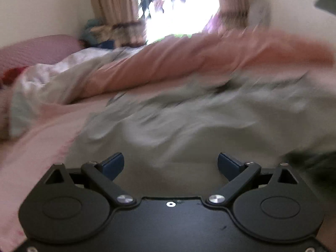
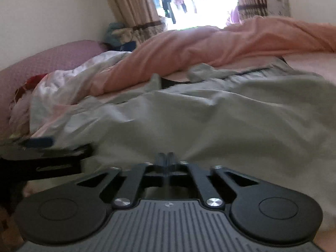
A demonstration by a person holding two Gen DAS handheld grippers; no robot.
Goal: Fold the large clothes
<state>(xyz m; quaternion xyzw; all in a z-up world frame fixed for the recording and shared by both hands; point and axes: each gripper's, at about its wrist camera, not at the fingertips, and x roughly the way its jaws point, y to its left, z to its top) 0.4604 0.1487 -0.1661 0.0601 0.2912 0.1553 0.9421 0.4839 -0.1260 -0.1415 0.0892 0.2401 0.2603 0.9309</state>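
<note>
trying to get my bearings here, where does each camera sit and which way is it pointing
Left wrist view: on the left gripper, aimed low across the bed at the pale grey garment; its open fingers show.
Right wrist view: on the right gripper, aimed over the same garment; its fingers show shut, and the left gripper shows at the left edge.
Shared: garment, pink duvet, bright window, so both face the window.

Window [image 1: 178,10] blown out, backlit; motion blur; fisheye-bent edges
</note>
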